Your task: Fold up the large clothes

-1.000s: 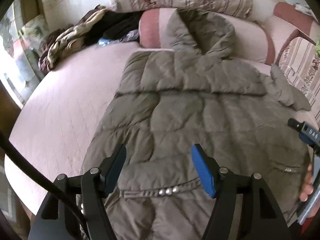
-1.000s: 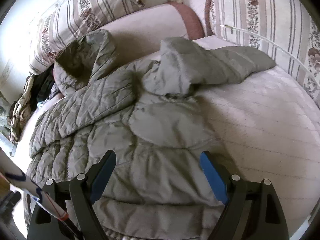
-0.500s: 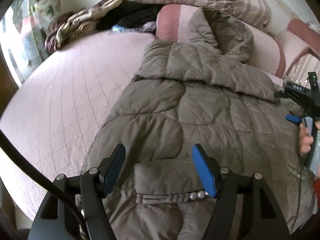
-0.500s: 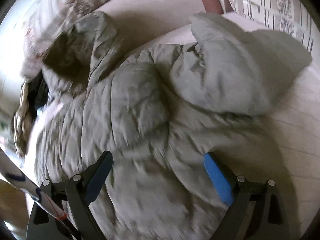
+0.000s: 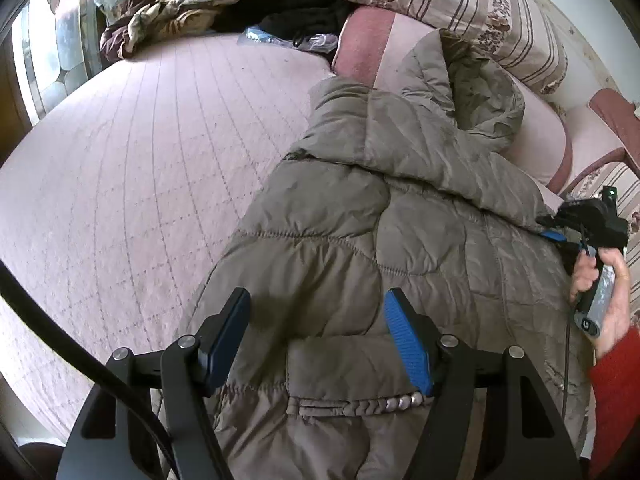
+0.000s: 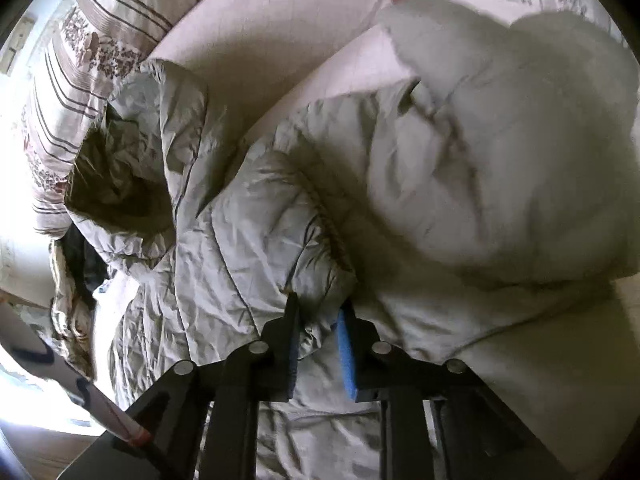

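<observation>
1. A large quilted jacket is laid lengthwise along the right side of the bed, with its hood propped against the pink bolster at the head end.
2. The left gripper is held over the lower body of the jacket, near the foot edge of the bed. Its jaws are spread wide and nothing is gripped between them.
3. The right gripper is clenched on a bunched ridge of jacket fabric at the shoulder – the cloth is seen pinched between the jaws in the right wrist view.
4. The sleeve is seen bulging beyond the pinched ridge, toward the right edge of the bed. Whether it is lifted or resting cannot be told.
5. Progress is judged as early: the body is spread out, but no complete fold is visible.
6. Remaining, by this judgement – the sleeve is to be brought across the body, the hood turned down, and the length doubled over.
</observation>
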### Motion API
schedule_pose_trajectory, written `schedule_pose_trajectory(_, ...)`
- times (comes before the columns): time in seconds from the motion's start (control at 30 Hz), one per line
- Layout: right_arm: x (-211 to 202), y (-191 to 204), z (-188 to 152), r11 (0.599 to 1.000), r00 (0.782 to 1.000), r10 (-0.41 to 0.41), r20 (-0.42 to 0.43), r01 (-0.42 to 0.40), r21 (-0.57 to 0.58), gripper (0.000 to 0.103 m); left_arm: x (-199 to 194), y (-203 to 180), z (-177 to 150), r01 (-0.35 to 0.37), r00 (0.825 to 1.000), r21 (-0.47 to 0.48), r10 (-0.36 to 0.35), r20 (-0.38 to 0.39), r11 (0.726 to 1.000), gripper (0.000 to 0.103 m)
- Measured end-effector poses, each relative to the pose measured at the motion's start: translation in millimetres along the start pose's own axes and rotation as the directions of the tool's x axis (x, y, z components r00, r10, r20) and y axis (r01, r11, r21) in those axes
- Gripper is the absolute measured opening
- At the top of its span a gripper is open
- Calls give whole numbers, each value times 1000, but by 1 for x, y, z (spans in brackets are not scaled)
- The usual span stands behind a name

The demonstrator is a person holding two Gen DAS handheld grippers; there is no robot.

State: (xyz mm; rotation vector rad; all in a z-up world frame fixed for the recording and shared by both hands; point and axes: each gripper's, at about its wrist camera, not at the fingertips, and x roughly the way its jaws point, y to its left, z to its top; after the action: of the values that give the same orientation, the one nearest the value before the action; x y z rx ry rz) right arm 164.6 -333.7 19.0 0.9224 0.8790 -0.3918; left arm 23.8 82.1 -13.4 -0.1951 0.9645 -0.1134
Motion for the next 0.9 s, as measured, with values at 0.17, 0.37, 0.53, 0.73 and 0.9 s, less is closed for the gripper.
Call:
schedule_pose_trajectory(0.17, -8, -18, -5, 996, 996, -84, 4, 84, -25, 17, 0, 0, -3, 0, 1000, 13, 0, -9, 1000, 68)
schedule_pose_trajectory(0.37, -44, -41, -13, 997, 1000, -27, -3, 26, -72, 37, -4, -10, -13, 4, 1000, 66, -3, -7, 998, 68)
schedule_pose_trajectory(0.53, -102, -110, -1, 999, 996, -39, 85, 41, -19, 41, 1, -14, -19, -1, 1000, 77, 4, -28, 997, 68)
schedule_pose_trajectory(0.73, -129, -212, 24, 983, 985, -95, 147, 69, 171, 59, 11, -19, -24, -34, 999, 100, 37, -25, 994, 68)
schedule_pose_trajectory(0.9, -118, -262, 55, 960, 979, -113, 172, 63, 274, 62, 24, -24, -27, -52, 998, 132, 54, -12, 990, 76)
